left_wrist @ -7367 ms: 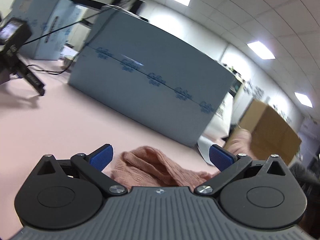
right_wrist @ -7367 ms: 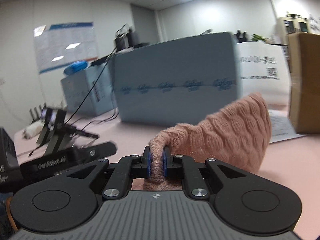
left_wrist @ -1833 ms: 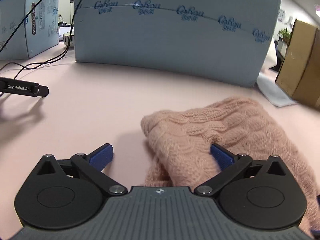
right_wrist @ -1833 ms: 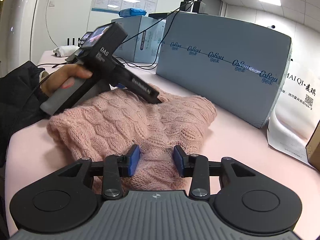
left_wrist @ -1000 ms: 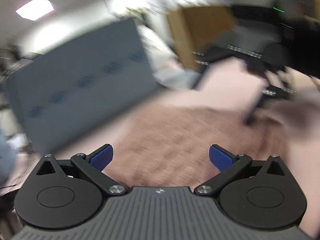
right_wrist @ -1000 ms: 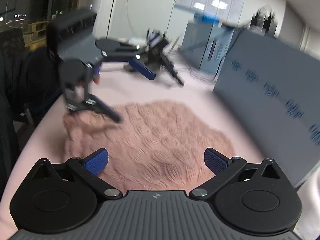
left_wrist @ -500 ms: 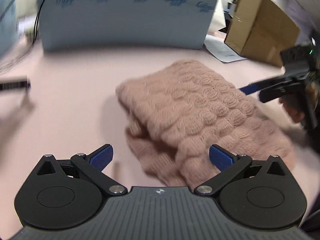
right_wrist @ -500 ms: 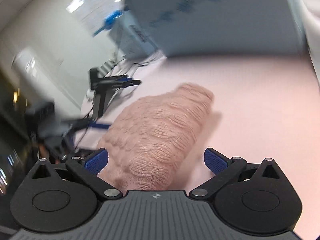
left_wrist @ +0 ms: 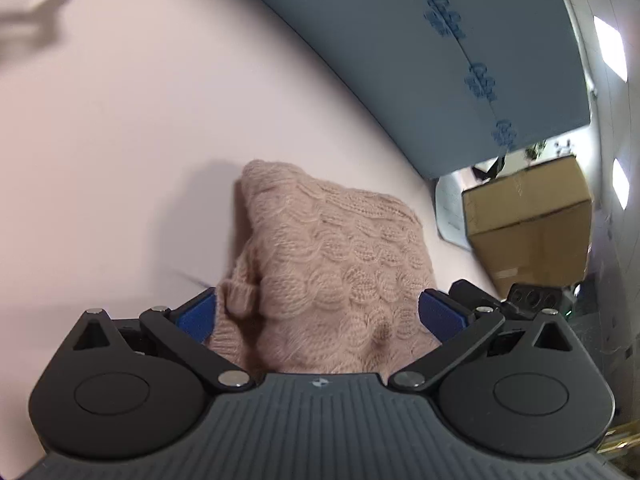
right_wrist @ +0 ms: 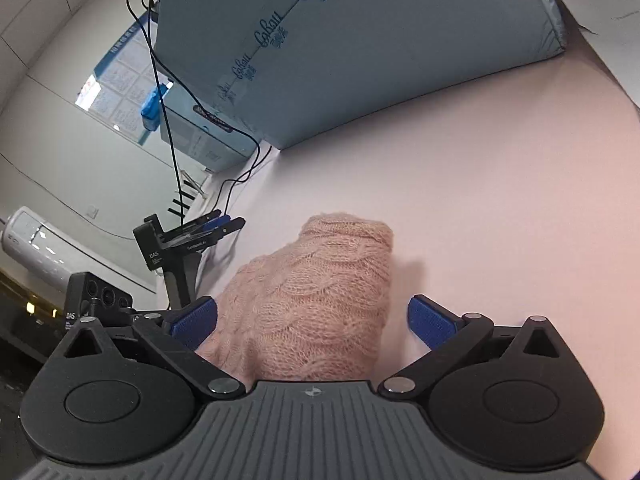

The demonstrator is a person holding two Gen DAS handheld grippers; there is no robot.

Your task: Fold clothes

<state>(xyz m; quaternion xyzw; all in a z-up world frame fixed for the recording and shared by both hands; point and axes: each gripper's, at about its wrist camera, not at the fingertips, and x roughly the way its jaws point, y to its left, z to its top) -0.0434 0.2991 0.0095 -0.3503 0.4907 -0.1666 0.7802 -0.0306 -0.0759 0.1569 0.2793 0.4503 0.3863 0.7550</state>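
Left hand-held gripper (left_wrist: 318, 316): jaws apart, straddling folded pink sweater (left_wrist: 332, 256), long axis up-frame. Right hand-held gripper (right_wrist: 312, 320): jaws apart (sweater centre-left) on pink worktop (right_wrist: 500, 200).

Pink table (left_wrist: 120, 128). Large blue-grey box (right_wrist: 360, 48) with printed lettering at 12 o'clock. Smaller blue box (right_wrist: 200, 140) at 10 o'clock, black cables (right_wrist: 168, 80) draped across. Cardboard box (left_wrist: 528, 224) at 3 o'clock, beside a white paper sheet (left_wrist: 450, 208).
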